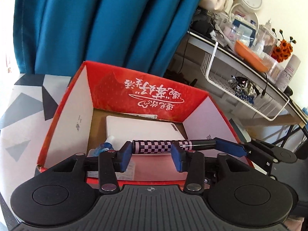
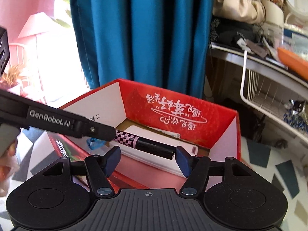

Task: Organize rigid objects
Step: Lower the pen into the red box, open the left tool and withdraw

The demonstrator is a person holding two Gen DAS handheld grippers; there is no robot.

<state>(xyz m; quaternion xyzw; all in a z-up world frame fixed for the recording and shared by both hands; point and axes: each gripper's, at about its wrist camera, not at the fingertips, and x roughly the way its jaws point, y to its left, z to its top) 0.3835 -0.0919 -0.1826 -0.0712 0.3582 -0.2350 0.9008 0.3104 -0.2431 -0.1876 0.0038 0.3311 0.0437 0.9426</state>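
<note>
A checkered black-and-pink tube with a black cap (image 1: 154, 146) lies crosswise between the blue pads of my left gripper (image 1: 152, 156), held over the open red box (image 1: 146, 88). In the right wrist view the tube (image 2: 142, 143) sticks out of the left gripper's fingers (image 2: 92, 130), and its black cap end reaches in between the pads of my right gripper (image 2: 147, 158), which stand apart and open around it. In the box lie a white flat case (image 1: 142, 129) and a small blue-and-white bottle (image 1: 105, 146).
The red box stands on a grey, black and white patterned table (image 1: 25, 104). A blue curtain (image 1: 107, 23) hangs behind. A cluttered desk with a white wire basket (image 1: 240, 88) is to the right.
</note>
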